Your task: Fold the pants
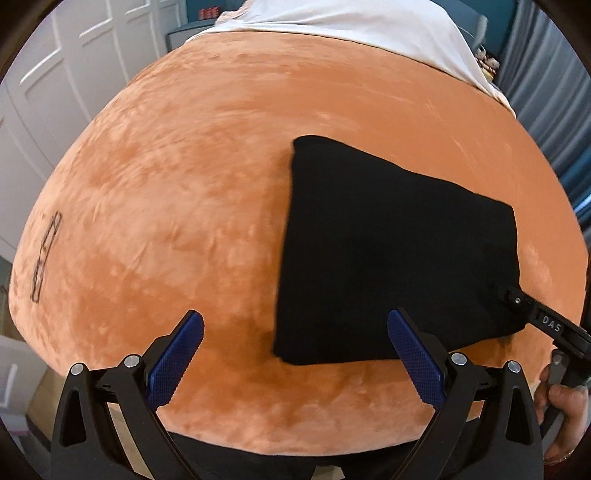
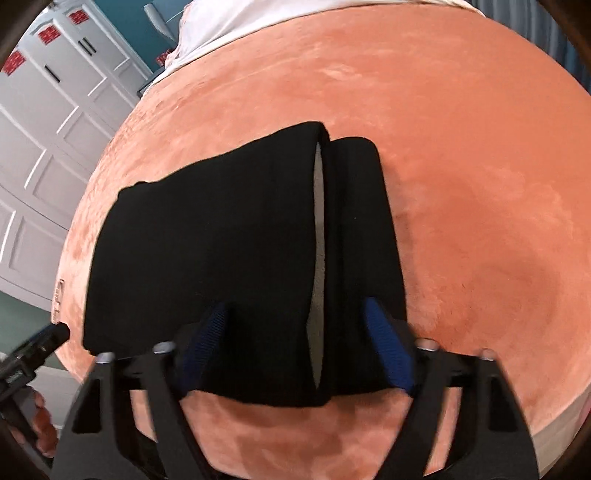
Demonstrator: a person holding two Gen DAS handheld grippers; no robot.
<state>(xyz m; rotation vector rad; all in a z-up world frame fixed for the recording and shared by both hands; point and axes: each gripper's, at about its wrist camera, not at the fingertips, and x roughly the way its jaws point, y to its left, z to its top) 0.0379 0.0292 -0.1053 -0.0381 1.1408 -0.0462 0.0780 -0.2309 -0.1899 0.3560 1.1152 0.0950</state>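
Note:
Folded black pants [image 1: 399, 243] lie on an orange plush blanket [image 1: 184, 184], toward its near right. My left gripper [image 1: 295, 317] is open above the blanket; its right finger overlaps the near left corner of the pants and nothing is between the pads. In the right wrist view the pants [image 2: 207, 229] show a pale grey lining along a fold. My right gripper [image 2: 295, 308] sits at their near edge, with a thick fold of fabric filling the gap between its blue pads. In the left wrist view the right gripper's finger [image 1: 517, 301] touches the pants' near right corner.
A white sheet [image 1: 351, 22] covers the far end of the bed. White panelled cupboard doors [image 2: 48, 122] stand to the left. A small embroidered mark [image 1: 46, 258] sits near the blanket's left edge. A person's hand [image 1: 565, 406] holds the right gripper's handle.

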